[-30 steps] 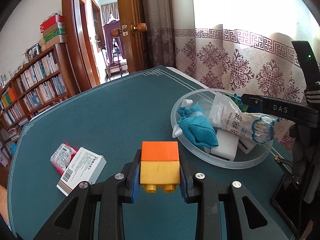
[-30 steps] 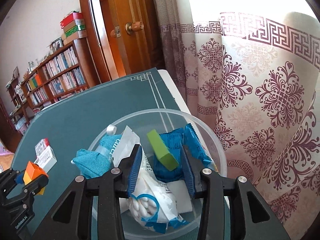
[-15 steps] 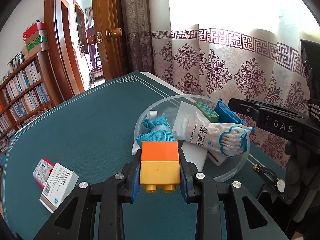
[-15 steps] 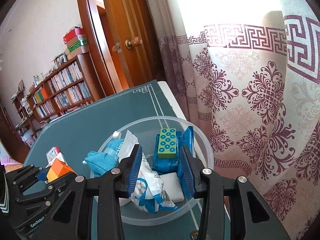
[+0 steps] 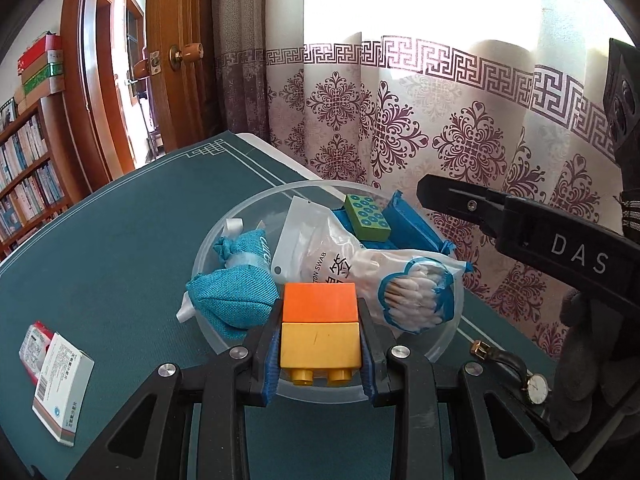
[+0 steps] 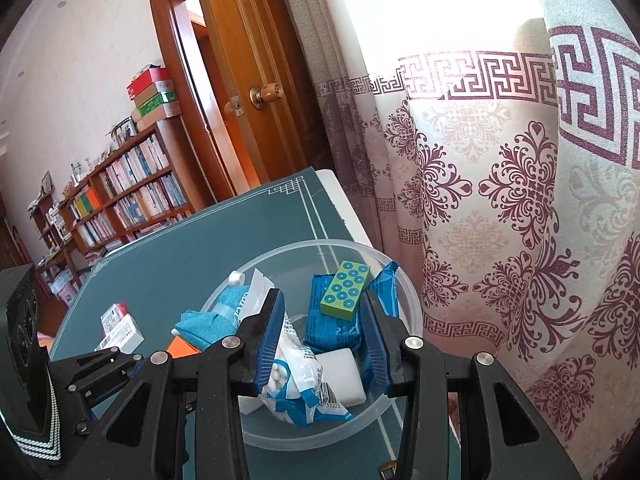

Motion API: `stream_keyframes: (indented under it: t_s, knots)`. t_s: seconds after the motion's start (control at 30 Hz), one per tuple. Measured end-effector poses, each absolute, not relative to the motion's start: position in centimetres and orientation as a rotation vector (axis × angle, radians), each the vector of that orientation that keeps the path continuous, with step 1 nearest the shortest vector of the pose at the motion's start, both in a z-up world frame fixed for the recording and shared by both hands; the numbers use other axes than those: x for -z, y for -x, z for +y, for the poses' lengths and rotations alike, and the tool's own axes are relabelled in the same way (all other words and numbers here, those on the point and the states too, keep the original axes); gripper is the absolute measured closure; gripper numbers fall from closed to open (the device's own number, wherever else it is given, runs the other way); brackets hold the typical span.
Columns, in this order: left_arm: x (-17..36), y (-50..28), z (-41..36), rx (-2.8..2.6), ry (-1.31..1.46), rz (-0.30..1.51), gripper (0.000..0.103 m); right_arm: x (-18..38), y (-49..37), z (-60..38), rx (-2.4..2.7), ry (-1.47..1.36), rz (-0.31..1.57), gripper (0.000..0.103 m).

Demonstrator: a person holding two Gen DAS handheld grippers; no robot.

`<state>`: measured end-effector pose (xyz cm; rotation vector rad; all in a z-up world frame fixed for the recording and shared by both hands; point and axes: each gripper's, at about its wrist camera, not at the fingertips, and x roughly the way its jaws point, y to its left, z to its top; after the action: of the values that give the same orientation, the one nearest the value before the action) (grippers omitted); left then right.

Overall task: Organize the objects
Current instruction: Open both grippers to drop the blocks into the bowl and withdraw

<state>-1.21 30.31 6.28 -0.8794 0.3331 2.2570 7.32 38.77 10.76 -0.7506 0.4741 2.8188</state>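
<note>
My left gripper (image 5: 320, 344) is shut on an orange-and-yellow toy brick (image 5: 319, 330) and holds it over the near rim of the clear plastic bowl (image 5: 240, 212). The bowl holds a green dotted block (image 5: 367, 222), a cotton swab bag (image 5: 360, 272), a blue cloth pouch (image 5: 236, 292), blue packets and a white block. My right gripper (image 6: 324, 340) is open and empty above the bowl (image 6: 404, 280), with the green block (image 6: 346, 288) lying between and beyond its fingers. The brick's orange part (image 6: 182, 348) shows at lower left there.
Two small medicine boxes (image 5: 60, 372) lie on the green table mat to the left of the bowl. A wristwatch (image 5: 516, 372) lies right of the bowl near the table edge. A patterned curtain hangs behind, with a door and bookshelves at left.
My left gripper has carried the brick rightward to the bowl's near rim. My right gripper let go of the green block, which now lies in the bowl, and has lifted back.
</note>
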Motion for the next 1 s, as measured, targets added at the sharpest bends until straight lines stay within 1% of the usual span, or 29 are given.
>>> stream_keyframes:
  t_s: [0.03, 0.1, 0.23, 0.3, 0.37, 0.63, 0.7, 0.73, 0.83, 0.87, 0.93, 1.0]
  knots:
    - [-6.1, 1.3, 30.4, -2.258, 0.888, 0.333, 0.069, -10.8, -7.4, 38.7, -2.82, 0.749, 0.473, 0.061]
    - [-5.9, 1.4, 30.2, -2.264, 0.897, 0.326, 0.063, -10.8, -7.3, 38.8, -2.823, 0.749, 0.472, 0.061]
    - [-6.2, 1.2, 29.2, -2.287, 0.885, 0.312, 0.055, -11.2, -7.5, 38.5, -2.835, 0.74, 0.472, 0.061]
    - [-6.5, 1.1, 28.6, -2.305, 0.873, 0.299, 0.047, -11.3, -7.5, 38.3, -2.84, 0.738, 0.469, 0.062]
    - [-6.9, 0.8, 28.0, -2.324, 0.859, 0.295, 0.045, -11.4, -7.6, 38.0, -2.846, 0.737, 0.468, 0.062]
    - [-7.1, -0.1, 25.8, -2.391, 0.887, 0.288, 0.044, -12.3, -8.1, 36.3, -2.901, 0.729, 0.44, 0.062]
    - [-7.3, -0.5, 25.0, -2.415, 0.901, 0.274, 0.026, -12.7, -8.4, 35.6, -2.926, 0.725, 0.425, 0.061]
    - [-7.4, -0.8, 24.6, -2.431, 0.896, 0.265, 0.025, -12.9, -8.5, 35.1, -2.939, 0.722, 0.418, 0.061]
    - [-8.1, -1.7, 23.2, -2.47, 0.884, 0.264, 0.024, -13.5, -9.1, 33.9, -2.98, 0.718, 0.412, 0.061]
    - [-8.4, -2.1, 22.7, -2.485, 0.878, 0.266, 0.024, -13.7, -9.4, 33.4, -2.993, 0.72, 0.415, 0.06]
    - [-8.9, -2.8, 21.7, -2.524, 0.861, 0.27, 0.02, -14.0, -9.8, 32.4, -3.024, 0.725, 0.415, 0.054]
    - [-9.4, -3.7, 20.5, -2.562, 0.848, 0.268, 0.013, -14.4, -10.4, 31.3, -3.051, 0.717, 0.407, 0.046]
